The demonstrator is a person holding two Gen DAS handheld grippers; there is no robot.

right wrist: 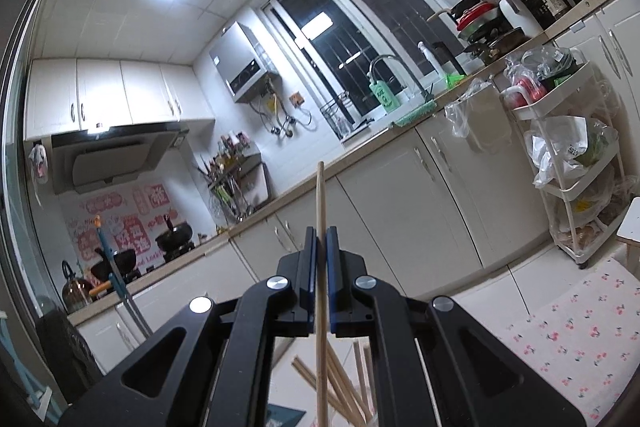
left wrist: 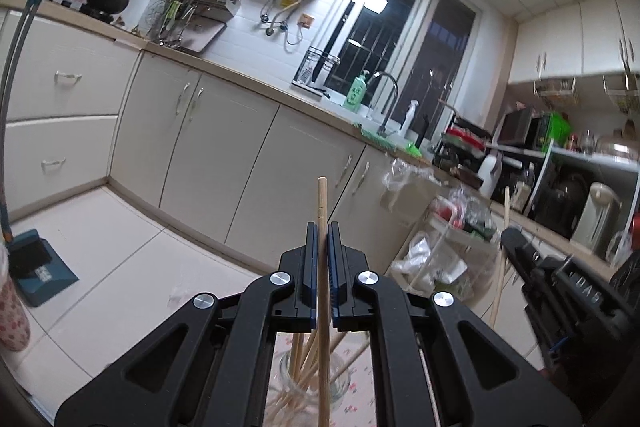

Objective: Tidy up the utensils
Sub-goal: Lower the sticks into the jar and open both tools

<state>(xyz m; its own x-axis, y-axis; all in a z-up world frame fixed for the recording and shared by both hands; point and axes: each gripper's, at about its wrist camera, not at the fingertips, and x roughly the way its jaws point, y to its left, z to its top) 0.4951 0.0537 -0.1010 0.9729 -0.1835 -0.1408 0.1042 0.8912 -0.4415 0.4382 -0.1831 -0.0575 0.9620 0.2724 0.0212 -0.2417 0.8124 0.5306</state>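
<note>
Black linkage arms fill the bottom of both wrist views. On the left wrist view, the left gripper [left wrist: 320,239] has its blue-padded jaws pinched onto a single wooden chopstick [left wrist: 322,203], which stands nearly upright and pokes out past the jaws toward 12 o'clock. Below the jaws, at 6 o'clock, a clear glass jar [left wrist: 340,383] holds a loose bundle of more chopsticks [left wrist: 304,351]; the jar stands on a floral tablecloth [left wrist: 362,387]. At 3 o'clock in that view sits the other black tool, blurred, with a thin stick beside it.

On the right wrist view, the right gripper [right wrist: 320,247] is likewise clamped on one chopstick of its own [right wrist: 320,211], upright and reaching toward 12 o'clock. Beneath its jaws, at 6 o'clock, several more chopstick ends [right wrist: 344,387] fan out; what holds them is hard to make out. The same flowered cloth lies at 4 o'clock.

Farther off, at 9 o'clock in the left view, a blue dustpan [left wrist: 40,275] rests on the pale tiled floor. Beyond run cream cabinets [left wrist: 224,147], a counter with a sink tap [left wrist: 386,99] and a green bottle [left wrist: 354,93], then a dark window [left wrist: 396,39].
</note>
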